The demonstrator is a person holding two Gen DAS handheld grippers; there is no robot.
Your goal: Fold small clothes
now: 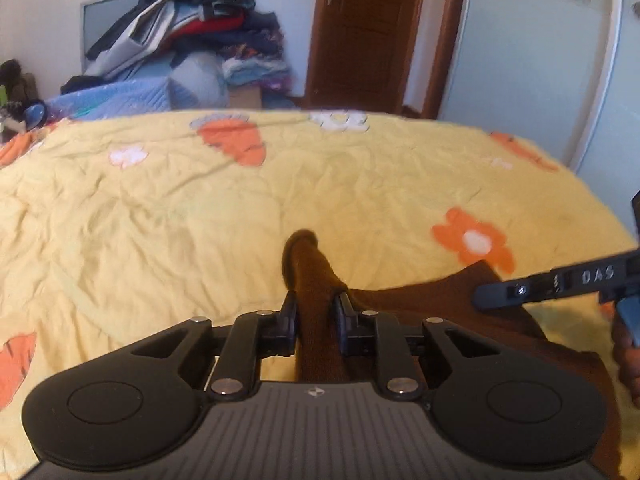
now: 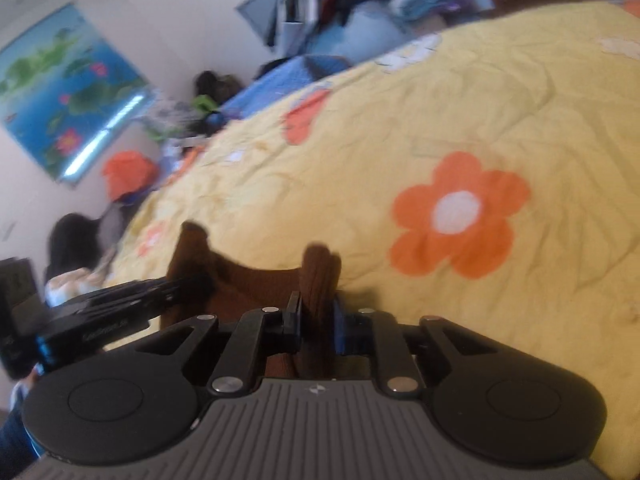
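Note:
A small brown knitted garment (image 1: pixel 424 300) lies on the yellow flowered bedspread (image 1: pixel 160 220). My left gripper (image 1: pixel 315 300) is shut on a bunched fold of it, which sticks up past the fingertips. In the right wrist view my right gripper (image 2: pixel 316 304) is shut on another bunched fold of the same brown garment (image 2: pixel 256 280). The left gripper (image 2: pixel 192 280) shows at the left of that view, gripping its fold. A finger of the right gripper (image 1: pixel 520 290) reaches in from the right of the left wrist view, over the garment. Most of the cloth is hidden under the gripper bodies.
The bedspread (image 2: pixel 520 100) has orange flowers and carrots. A pile of clothes (image 1: pixel 192 28) is heaped beyond the bed's far edge, beside a brown door (image 1: pixel 360 28). A person with dark hair (image 2: pixel 76 240) sits at the left. A lotus picture (image 2: pixel 60 92) hangs on the wall.

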